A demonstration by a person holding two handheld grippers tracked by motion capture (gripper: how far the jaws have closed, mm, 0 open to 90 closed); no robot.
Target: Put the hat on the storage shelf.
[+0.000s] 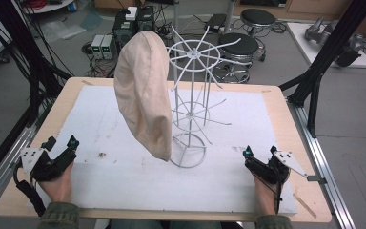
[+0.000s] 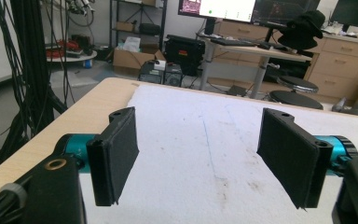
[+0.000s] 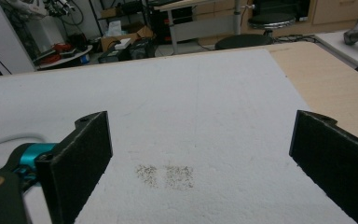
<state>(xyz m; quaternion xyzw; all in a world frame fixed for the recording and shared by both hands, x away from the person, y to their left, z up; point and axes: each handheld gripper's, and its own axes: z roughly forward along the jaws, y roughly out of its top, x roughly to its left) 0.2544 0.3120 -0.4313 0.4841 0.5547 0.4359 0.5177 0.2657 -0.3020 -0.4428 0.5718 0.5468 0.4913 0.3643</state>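
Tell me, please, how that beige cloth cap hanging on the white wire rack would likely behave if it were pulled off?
The cap droops in soft folds, so it is probably floppy and light. The rack is thin wire on a small round base, so tugging might tip it.

- The hat (image 1: 143, 95) is soft woven cloth, matt, cream-coloured, with a fine even texture.
- The rack (image 1: 190, 102) is thin wire with a smooth white coating, slightly glossy.
- The mat (image 1: 124, 176) is a white sheet with a matt, finely grained, foam-like surface; it carries brown stains and scuffs.
- The table (image 1: 310, 191) has a light wood-look top, smooth with a low sheen.
- The left gripper (image 1: 61, 142) has matt black jaw pads of a slightly rough, rubber-like finish; its body is matt black plastic with glossy teal metal parts.
- The right gripper (image 1: 259, 151) has the same matt black pads, with a coarse, grainy face.
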